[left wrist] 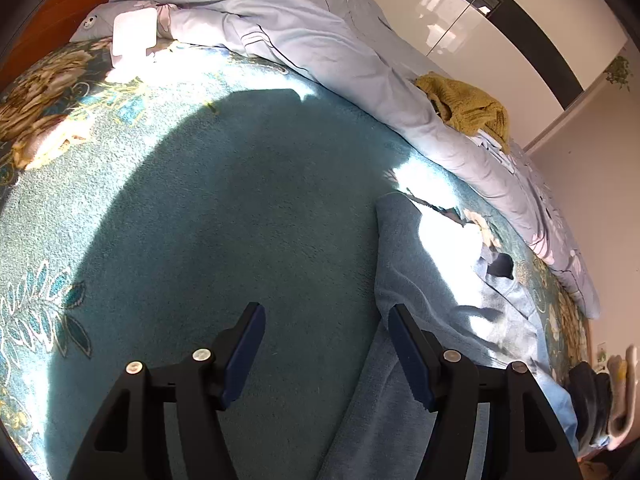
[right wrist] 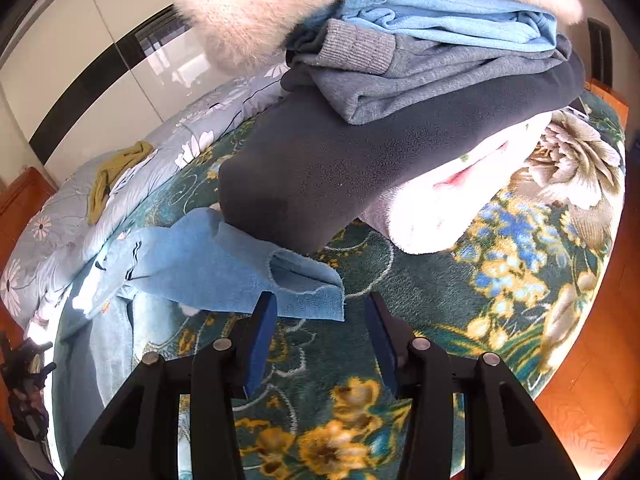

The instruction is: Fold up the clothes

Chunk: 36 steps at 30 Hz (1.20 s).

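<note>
A light blue garment (left wrist: 432, 280) lies spread on the teal floral blanket (left wrist: 240, 220). My left gripper (left wrist: 326, 316) hangs open over the blanket, and its right finger sits just above the garment's left edge. In the right wrist view the same garment (right wrist: 208, 264) reaches a sleeve cuff toward my right gripper (right wrist: 320, 300). That gripper is open, with the cuff's corner lying just ahead between the fingertips; the pads do not press on it. A stack of folded clothes (right wrist: 400, 92), topped by a cream fluffy piece, stands right behind the sleeve.
A pale blue flowered duvet (left wrist: 300, 36) is bunched along the far side, with a mustard knit (left wrist: 468, 108) on it. A white pad (left wrist: 134, 36) lies near the headboard. The wooden bed frame (right wrist: 580, 380) borders the blanket on the right. Glossy wardrobe doors (left wrist: 480, 20) stand beyond.
</note>
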Motion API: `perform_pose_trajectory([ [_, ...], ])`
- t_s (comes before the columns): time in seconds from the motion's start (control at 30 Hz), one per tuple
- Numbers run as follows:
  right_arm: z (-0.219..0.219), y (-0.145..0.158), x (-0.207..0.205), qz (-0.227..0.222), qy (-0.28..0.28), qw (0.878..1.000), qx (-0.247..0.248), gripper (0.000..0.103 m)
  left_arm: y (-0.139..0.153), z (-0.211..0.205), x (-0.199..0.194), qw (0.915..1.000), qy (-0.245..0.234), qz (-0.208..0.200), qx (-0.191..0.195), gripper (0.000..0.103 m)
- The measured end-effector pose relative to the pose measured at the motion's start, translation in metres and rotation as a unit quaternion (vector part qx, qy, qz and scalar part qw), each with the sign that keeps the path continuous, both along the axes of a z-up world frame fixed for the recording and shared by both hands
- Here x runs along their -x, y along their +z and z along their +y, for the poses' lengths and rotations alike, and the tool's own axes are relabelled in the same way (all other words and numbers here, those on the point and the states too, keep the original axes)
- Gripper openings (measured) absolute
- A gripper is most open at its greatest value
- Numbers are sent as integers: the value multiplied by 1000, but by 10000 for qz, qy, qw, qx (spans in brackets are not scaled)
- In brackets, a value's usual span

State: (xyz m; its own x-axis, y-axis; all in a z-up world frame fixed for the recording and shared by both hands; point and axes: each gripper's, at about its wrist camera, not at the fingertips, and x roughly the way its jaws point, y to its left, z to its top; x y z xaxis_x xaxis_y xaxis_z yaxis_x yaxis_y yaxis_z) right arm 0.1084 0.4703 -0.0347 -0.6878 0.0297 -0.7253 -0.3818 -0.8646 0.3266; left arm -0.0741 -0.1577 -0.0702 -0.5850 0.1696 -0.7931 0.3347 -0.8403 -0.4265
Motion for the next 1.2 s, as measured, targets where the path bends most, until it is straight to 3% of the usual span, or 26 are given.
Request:
perform_pose_trajectory([
  [0.1, 13, -8, 13, 76, 264, 9995, 180, 53, 2, 9, -1, 9998, -174, 6, 30, 68],
  [0.33, 15, -17, 28, 353, 724, 9943, 703, 53, 2, 12, -6, 9997, -239, -54, -11, 68],
  [0.37, 12, -14, 25, 405, 767, 9938, 690, 47, 2, 11, -7, 9997, -221, -64, -20, 68],
  [0.43, 7, -8, 21, 472, 837, 9928, 709, 12, 1, 9, -7, 9998, -194, -90, -28, 68],
  [0.47, 4, -5, 19, 494, 881, 9921, 746, 7, 1, 9, -7, 9998, -191, -97, -44, 68],
  [0.6, -11, 18, 17, 658, 1215, 9857, 962, 3, 1, 12, -6, 9996, -251, -79, -120, 68],
  [0.77, -22, 73, 26, 1392, 1577, 9680, 1372, 2, 2, 16, -3, 9991, -349, -33, -221, 68],
  [0.87, -34, 103, 47, 1616, 1829, 9571, 1562, 2, 3, 17, -4, 9989, -380, 5, -290, 68],
  [1.0, -58, 121, 78, 1387, 1929, 9649, 1119, 2, 3, 13, -7, 9986, -397, 44, -349, 68],
  [1.2, -57, 84, 70, 675, 1728, 9802, 690, 2, -3, 5, -9, 9989, -320, -33, -343, 68],
])
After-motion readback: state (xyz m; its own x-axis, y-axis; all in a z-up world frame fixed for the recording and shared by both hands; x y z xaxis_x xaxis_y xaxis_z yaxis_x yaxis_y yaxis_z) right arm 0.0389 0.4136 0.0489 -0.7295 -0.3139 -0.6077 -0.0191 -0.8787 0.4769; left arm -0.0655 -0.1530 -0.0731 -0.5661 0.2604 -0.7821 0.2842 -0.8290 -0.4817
